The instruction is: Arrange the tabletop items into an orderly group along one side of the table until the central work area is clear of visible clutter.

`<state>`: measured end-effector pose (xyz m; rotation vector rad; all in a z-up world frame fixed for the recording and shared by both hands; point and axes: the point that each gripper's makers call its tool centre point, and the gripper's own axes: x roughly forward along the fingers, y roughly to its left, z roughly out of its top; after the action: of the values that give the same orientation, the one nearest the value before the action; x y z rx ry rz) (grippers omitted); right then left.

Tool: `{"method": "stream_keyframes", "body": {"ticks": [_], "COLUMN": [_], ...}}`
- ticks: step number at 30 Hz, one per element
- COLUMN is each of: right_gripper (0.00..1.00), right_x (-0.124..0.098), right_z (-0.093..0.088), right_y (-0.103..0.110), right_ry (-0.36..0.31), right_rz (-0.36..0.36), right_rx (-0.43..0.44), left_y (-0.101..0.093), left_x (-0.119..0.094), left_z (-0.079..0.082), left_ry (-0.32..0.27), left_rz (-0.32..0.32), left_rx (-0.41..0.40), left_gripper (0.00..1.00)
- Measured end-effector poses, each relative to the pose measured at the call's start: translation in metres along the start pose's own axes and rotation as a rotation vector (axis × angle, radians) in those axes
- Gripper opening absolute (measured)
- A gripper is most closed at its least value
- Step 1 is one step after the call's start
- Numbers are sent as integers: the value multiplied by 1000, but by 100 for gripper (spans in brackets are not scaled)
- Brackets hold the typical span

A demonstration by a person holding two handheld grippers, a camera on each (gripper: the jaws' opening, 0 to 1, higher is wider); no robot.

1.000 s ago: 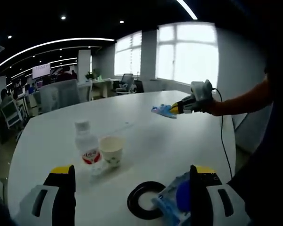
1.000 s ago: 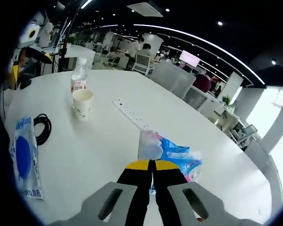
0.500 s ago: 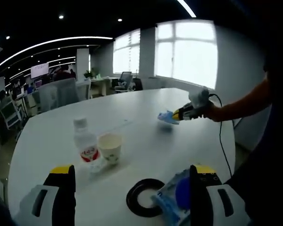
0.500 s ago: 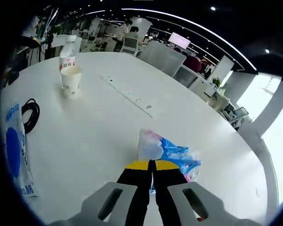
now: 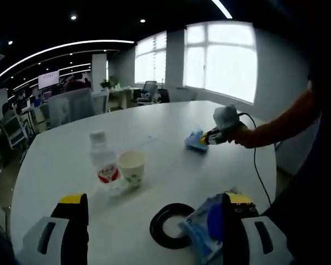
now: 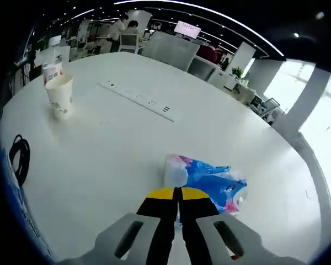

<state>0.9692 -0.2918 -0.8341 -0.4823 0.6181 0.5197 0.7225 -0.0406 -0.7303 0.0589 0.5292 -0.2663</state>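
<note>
My right gripper (image 6: 177, 194) is shut on a blue and pink plastic packet (image 6: 207, 178), held low over the white table (image 6: 116, 143). In the left gripper view that right gripper (image 5: 204, 140) and its packet (image 5: 195, 139) sit at the table's right side, with a person's arm behind. My left gripper (image 5: 151, 207) is open, jaws wide apart with nothing between them. Ahead of it stand a water bottle (image 5: 103, 163) and a paper cup (image 5: 132, 166), side by side. A black cable coil (image 5: 171, 225) and a blue wipes pack (image 5: 209, 227) lie near the right jaw.
A white power strip (image 6: 138, 99) lies across the table's middle. The bottle (image 6: 53, 67) and cup (image 6: 60, 95) stand at the far left in the right gripper view, the coil (image 6: 19, 157) at the left edge. Office desks and chairs (image 5: 69, 107) lie beyond the table.
The right gripper has carried the packet down toward the table surface and nearer the right edge. The left gripper has stayed open and barely moved.
</note>
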Motion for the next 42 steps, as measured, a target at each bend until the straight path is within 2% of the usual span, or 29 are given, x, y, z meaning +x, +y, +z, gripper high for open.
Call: {"method": "stream_keyframes", "body": {"ticks": [4,5,7,9,14,17,23,28,32,37,42], "right_gripper": [0,0,0,0,0,6,16,23,31,35,45], "right_x": [5,4,8,10,17,18,14,-3,-16,-38,-54], "right_z": [3,5,10,8,6,9,15,23,20,15,3], "right_y": [8,11,9,10,14,20,21,20,20,22,26], "right_ry": [-14,-20,-46,-30,-31,-53,-86,-133,-153,-180,-193], "right_rz": [38,50,62,64,102,136,154,158,162,168,183], "right_rx": [69,126,164,160,263,324,307,297,286,289,290], "left_y": [1,1,1,2,0,-1,-5,-8,-13,-20,-29], "left_x": [1,1,2,3,4,4,5,2,-2,-8,-12], "left_z": [-2,-2,-2,-3,-2,-1,-2,-3,-5,-10,-16], "left_ry": [6,8,12,15,16,13,17,16,11,14,16], "left_rz": [-1,-1,-1,-1,-6,-8,-12,-9,-7,-10,-17], "left_rx": [-2,-3,-3,-4,-2,-2,7,4,4,8,11], "left_gripper": [99,99,99,99,99,99,99,99,100,100,100]}}
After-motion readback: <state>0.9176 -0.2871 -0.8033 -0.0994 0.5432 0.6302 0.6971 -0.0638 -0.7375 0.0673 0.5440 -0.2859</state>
